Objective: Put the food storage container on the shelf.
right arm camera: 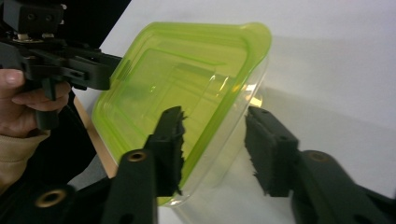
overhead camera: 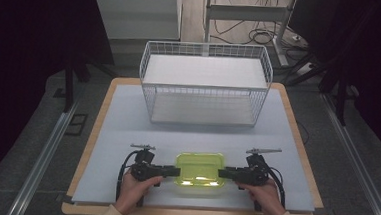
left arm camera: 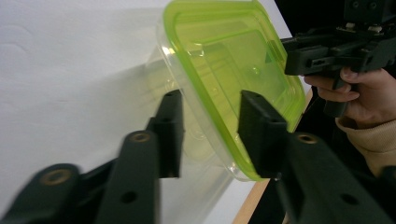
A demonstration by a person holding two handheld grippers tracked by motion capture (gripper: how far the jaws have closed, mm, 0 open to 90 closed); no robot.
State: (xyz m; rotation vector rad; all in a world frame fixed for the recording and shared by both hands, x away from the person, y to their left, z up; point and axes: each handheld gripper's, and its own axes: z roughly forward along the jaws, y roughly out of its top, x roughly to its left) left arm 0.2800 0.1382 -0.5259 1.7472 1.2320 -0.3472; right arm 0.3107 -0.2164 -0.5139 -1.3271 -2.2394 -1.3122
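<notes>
A clear plastic container with a lime-green lid (overhead camera: 199, 169) (left arm camera: 224, 60) (right arm camera: 177, 79) rests on the white table mat near the front edge. My left gripper (overhead camera: 177, 172) (left arm camera: 210, 100) stands open at its left end. One jaw is over the lid and the other beside the clear wall under the rim. At the right end, my right gripper (overhead camera: 222, 173) (right arm camera: 214, 114) is open in the same way, with the lid's rim between its jaws. Each gripper view also shows the other gripper, held in a hand, at the far end of the container.
A white wire basket (overhead camera: 204, 88) stands at the back middle of the mat (overhead camera: 122, 133). The table's wooden edge runs just in front of the hands. Dark floor, rails and cables surround the table.
</notes>
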